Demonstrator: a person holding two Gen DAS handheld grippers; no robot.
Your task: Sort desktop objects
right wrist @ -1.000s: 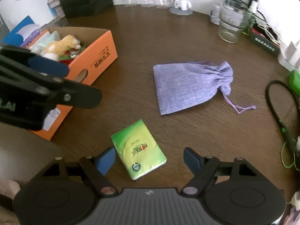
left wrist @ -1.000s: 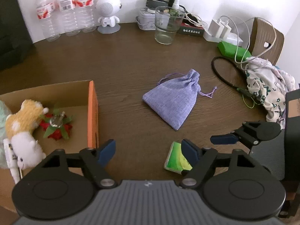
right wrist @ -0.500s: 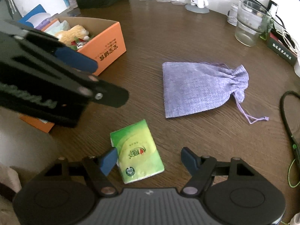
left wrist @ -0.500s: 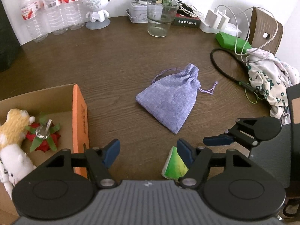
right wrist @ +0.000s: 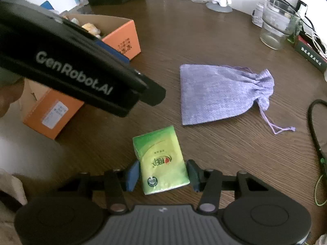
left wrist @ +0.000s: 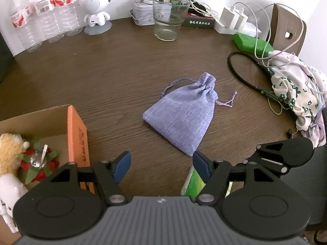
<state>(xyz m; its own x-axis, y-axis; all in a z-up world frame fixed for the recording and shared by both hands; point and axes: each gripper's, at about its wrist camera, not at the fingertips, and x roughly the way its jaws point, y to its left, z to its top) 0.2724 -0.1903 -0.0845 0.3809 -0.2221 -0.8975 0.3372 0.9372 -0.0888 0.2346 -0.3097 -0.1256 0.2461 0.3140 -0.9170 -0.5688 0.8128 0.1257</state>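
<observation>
A green tissue pack [right wrist: 161,161] lies on the brown table between my right gripper's [right wrist: 162,174] blue pads, which touch both of its sides. Its edge shows in the left wrist view [left wrist: 194,183]. A purple drawstring pouch [left wrist: 184,118] lies flat mid-table; it also shows in the right wrist view [right wrist: 220,94]. My left gripper [left wrist: 161,166] is open and empty, hovering just short of the pouch. The orange cardboard box [left wrist: 78,136] at the left holds a plush toy [left wrist: 9,151] and a red-green ornament [left wrist: 38,163]. The box also shows in the right wrist view [right wrist: 122,42].
Along the back stand water bottles [left wrist: 40,16], a white robot figure [left wrist: 95,6], a glass [left wrist: 170,17], a tin, chargers and a green case [left wrist: 252,45]. A black cable [left wrist: 241,75] and floral cloth [left wrist: 298,89] lie right. My left gripper's body [right wrist: 71,61] crosses the right wrist view.
My right gripper has moved onto the tissue pack and closed its pads against the pack's sides. My left gripper has shifted right, toward the pouch and away from the box.
</observation>
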